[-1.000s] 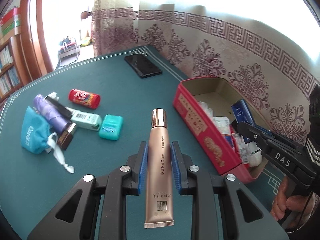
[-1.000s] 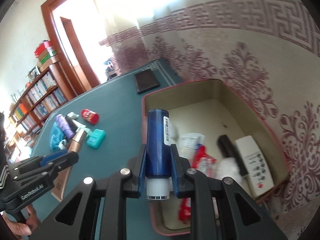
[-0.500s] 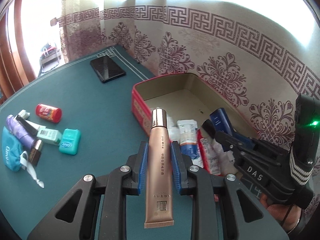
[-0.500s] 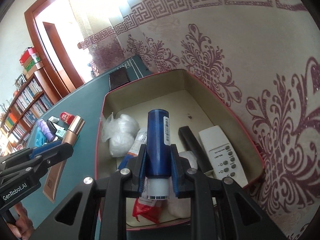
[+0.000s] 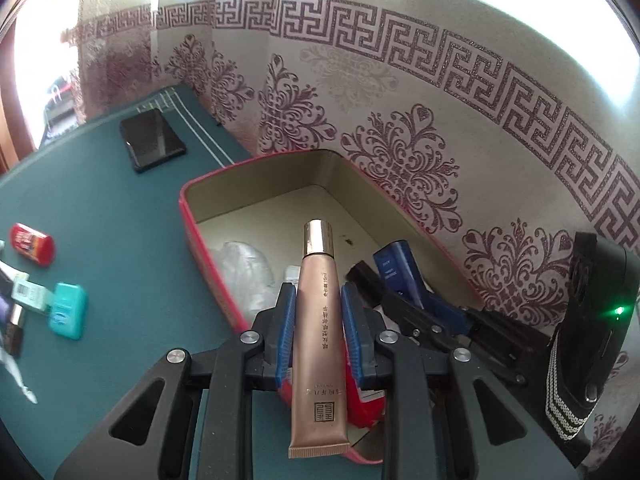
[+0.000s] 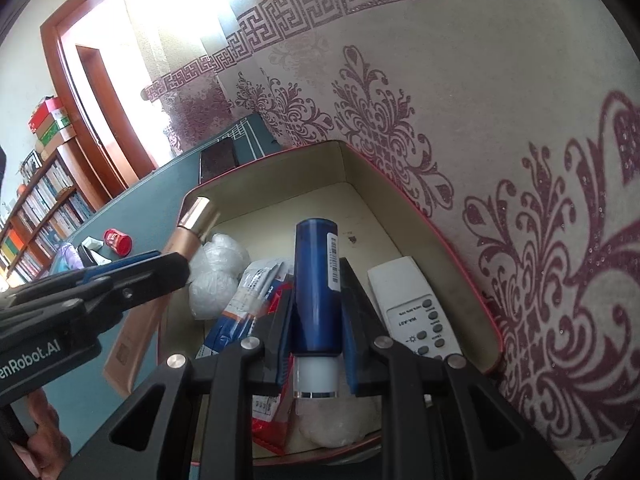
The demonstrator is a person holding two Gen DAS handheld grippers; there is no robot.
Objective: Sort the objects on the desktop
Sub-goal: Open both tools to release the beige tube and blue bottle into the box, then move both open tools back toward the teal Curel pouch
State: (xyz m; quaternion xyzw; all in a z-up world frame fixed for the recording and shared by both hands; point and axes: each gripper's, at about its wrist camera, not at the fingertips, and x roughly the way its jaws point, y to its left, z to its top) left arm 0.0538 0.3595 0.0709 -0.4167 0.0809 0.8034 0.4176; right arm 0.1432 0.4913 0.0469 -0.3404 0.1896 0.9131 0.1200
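My left gripper [image 5: 318, 300] is shut on a rose-gold cosmetic tube [image 5: 318, 344], cap forward, held above the near edge of the red box [image 5: 192, 224]. My right gripper [image 6: 316, 280] is shut on a dark blue bottle [image 6: 316, 280] with a white cap, held over the box interior [image 6: 280, 196]. The right gripper and blue bottle [image 5: 396, 272] show to the right in the left wrist view. The tube [image 6: 188, 236] and left gripper show at the left in the right wrist view. Inside the box lie a white remote [image 6: 416, 308], white plastic bags [image 6: 216, 272] and packets.
On the green table [image 5: 100, 200] lie a black phone [image 5: 152, 144], a red can [image 5: 32, 244], a teal floss case [image 5: 68, 316] and other small items at the left edge. A patterned wall stands right behind the box. A bookshelf [image 6: 36, 208] and a doorway are far left.
Both grippers have moved forward and right toward the box. The tube now hangs over the box's near edge, and the blue bottle is deeper over the box.
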